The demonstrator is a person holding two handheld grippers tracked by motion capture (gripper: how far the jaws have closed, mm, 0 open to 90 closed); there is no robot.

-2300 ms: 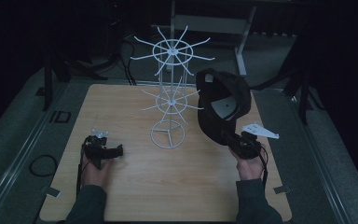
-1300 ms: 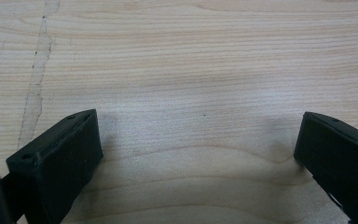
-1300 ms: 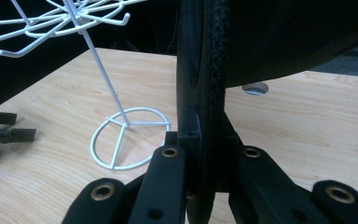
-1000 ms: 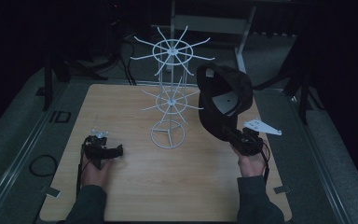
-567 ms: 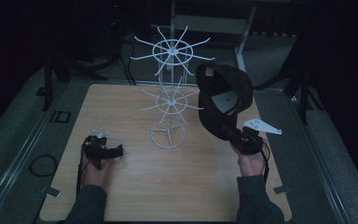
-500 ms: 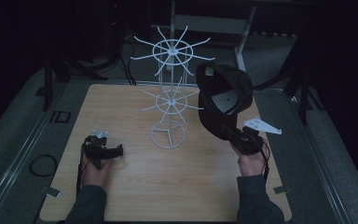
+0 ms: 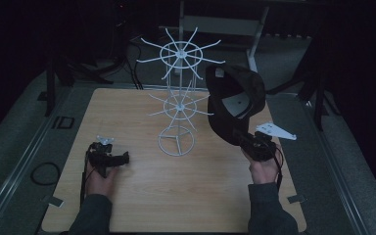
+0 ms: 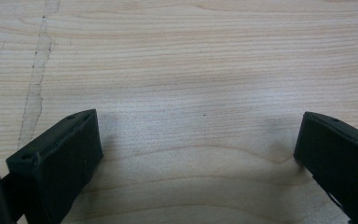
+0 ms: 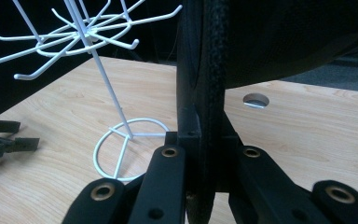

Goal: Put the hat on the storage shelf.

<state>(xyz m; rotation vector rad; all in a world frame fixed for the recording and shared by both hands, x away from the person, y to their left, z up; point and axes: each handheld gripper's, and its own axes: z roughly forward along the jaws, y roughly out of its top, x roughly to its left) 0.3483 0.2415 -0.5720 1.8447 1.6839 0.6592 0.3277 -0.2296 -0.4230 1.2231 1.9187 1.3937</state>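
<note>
The table (image 7: pixel 142 196) carries a white wire rack (image 7: pixel 178 105); a black cap (image 7: pixel 235 105) hangs in the air just right of it. The right gripper (image 9: pixel 205 186) pinches the cap's brim edge, so hooking it likely calls for a steady lift toward a prong. The left gripper (image 8: pixel 196 154) rests spread and empty on the wood.
</note>
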